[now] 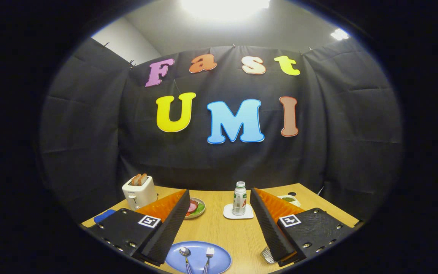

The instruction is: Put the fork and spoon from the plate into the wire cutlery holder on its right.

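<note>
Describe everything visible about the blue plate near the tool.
The blue plate is round, smooth and glossy, with a slightly raised rim, and looks like plastic or glazed ceramic. It lies flat on the wooden table, low between the fingers of the open tool, with its near edge cut off from sight. A spoon and a fork rest on it side by side, heads pointing away, spoon on the left. The left finger overlaps its left rim in the picture; contact cannot be told.

A wooden table (238, 232) is carrying a toaster (139, 191), food dish (196, 207), coaster (238, 211) ahead of the fingers, and a plate (198, 257) between them.
</note>
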`<control>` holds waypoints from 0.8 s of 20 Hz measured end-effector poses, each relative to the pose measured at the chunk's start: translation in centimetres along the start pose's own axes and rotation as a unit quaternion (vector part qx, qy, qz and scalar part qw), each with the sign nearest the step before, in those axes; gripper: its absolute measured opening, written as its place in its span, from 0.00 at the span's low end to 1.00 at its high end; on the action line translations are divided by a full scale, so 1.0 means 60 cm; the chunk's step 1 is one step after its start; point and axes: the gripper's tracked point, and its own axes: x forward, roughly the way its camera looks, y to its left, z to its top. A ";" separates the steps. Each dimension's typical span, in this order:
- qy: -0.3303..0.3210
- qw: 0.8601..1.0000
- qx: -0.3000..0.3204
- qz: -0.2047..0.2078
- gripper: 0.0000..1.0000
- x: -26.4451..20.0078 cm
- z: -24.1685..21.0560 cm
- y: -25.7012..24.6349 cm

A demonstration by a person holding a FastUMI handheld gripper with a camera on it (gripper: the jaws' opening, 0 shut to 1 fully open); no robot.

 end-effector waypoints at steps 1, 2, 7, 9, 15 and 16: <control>0.015 1.000 0.000 0.004 0.98 0.000 -0.015 0.004; 0.033 0.999 -0.001 0.010 0.98 0.002 -0.035 0.009; 0.152 0.987 -0.019 0.043 0.98 0.002 -0.146 0.034; 0.194 0.980 -0.024 0.047 0.98 -0.001 -0.181 0.034; 0.354 0.933 -0.028 0.060 0.98 -0.028 -0.326 0.041; 0.377 0.924 -0.032 0.063 0.98 -0.029 -0.346 0.041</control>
